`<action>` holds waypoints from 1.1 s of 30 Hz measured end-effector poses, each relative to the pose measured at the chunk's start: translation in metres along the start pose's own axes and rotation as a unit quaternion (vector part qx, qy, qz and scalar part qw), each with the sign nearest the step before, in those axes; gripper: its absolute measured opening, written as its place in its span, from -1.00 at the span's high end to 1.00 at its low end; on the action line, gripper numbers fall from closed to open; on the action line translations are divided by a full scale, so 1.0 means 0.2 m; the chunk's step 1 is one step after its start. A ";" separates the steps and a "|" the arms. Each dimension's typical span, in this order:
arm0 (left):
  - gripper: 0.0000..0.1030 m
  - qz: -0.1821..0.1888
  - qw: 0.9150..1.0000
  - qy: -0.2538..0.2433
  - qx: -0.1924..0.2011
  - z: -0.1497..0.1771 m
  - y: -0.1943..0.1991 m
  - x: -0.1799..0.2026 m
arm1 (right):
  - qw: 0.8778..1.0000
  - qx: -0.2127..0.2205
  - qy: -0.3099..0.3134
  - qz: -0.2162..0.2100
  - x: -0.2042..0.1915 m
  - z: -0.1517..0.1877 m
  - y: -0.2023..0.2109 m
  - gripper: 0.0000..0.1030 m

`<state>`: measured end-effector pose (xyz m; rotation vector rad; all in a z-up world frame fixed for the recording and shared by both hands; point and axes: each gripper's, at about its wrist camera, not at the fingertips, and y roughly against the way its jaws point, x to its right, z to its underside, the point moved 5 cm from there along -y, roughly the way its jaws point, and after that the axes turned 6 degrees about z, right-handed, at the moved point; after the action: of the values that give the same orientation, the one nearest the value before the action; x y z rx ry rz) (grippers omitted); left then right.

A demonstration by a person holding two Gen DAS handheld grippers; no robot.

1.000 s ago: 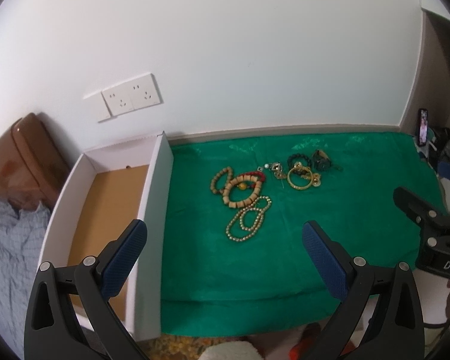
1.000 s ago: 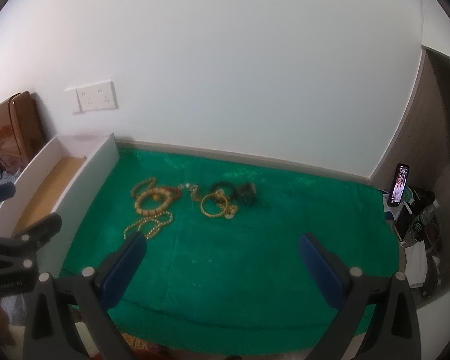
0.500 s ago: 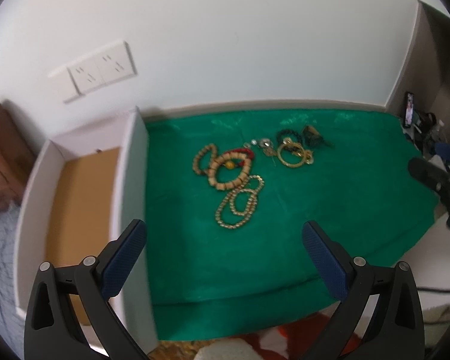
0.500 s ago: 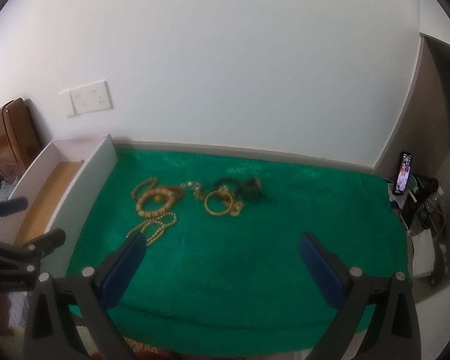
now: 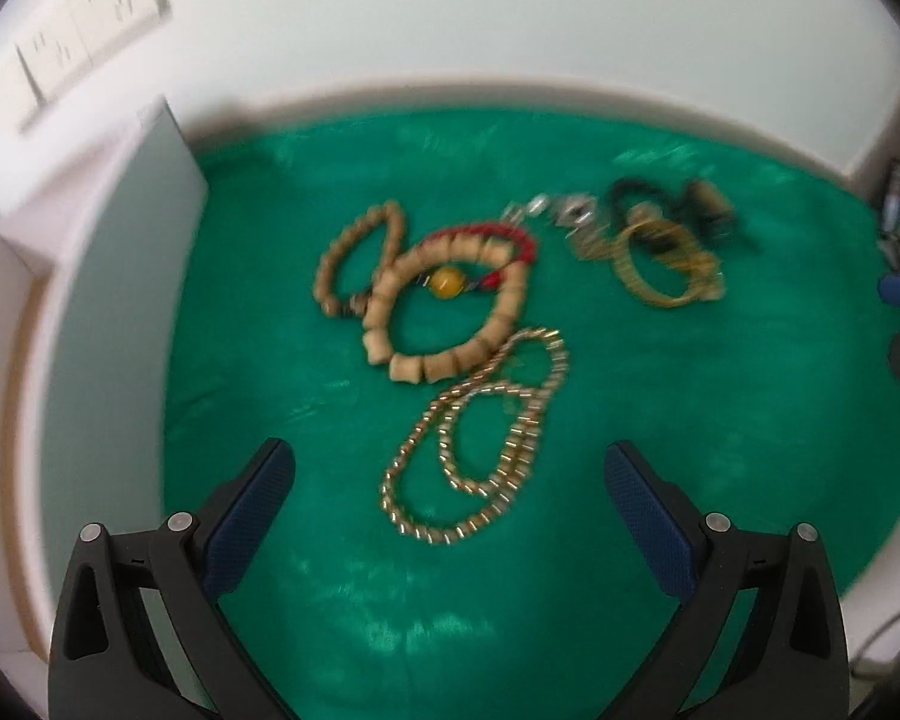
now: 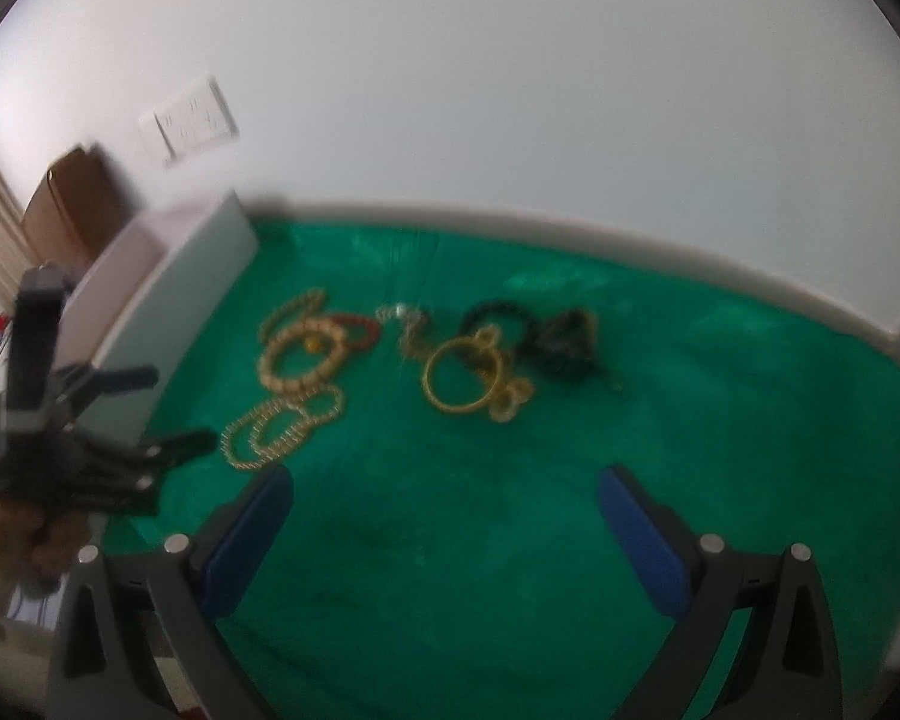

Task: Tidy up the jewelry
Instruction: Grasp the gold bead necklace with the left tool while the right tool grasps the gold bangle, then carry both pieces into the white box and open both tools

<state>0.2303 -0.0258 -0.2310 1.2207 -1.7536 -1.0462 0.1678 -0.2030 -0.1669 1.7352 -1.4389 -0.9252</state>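
Left wrist view: left gripper (image 5: 450, 474) wide open, empty, lined up over gold bead chain (image 5: 480, 438) on green cloth (image 5: 690, 420), likely first pick for white box (image 5: 120, 312). Right gripper (image 6: 444, 498) also spread, empty, facing gold bangle (image 6: 465, 375).

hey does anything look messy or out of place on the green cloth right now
Yes. The jewelry is heaped, not sorted: the wooden bead bracelet overlaps a red bead strand and touches the gold bead chain. The gold bangle lies tangled with dark pieces. Nothing shows inside the white box from here. Both frames are blurred.
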 end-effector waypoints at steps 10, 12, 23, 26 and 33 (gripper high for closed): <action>-0.43 -0.008 0.998 0.061 -0.019 0.07 -0.20 -0.14 | 0.999 -0.043 0.018 -0.022 0.06 -0.22 -0.50 0.06; -0.17 -0.025 0.998 0.054 -0.018 0.09 -0.20 -0.15 | 0.997 -0.074 0.025 -0.002 0.06 -0.23 -0.61 0.21; 0.90 0.030 0.997 0.075 -0.008 0.14 -0.07 -0.09 | 0.998 -0.064 -0.002 -0.019 0.11 -0.25 -0.56 0.86; 0.90 0.049 0.994 0.096 0.014 0.15 0.07 -0.08 | 0.998 -0.042 -0.004 -0.039 0.10 -0.26 -0.41 0.86; 0.90 0.074 0.985 0.139 0.073 0.14 0.47 -0.09 | 0.998 0.000 0.043 -0.052 0.00 -0.27 -0.11 0.86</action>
<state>0.1765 0.0173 -0.1582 1.2381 -1.6938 -0.6363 0.2256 -0.1969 -0.1580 1.8421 -1.3026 -0.8935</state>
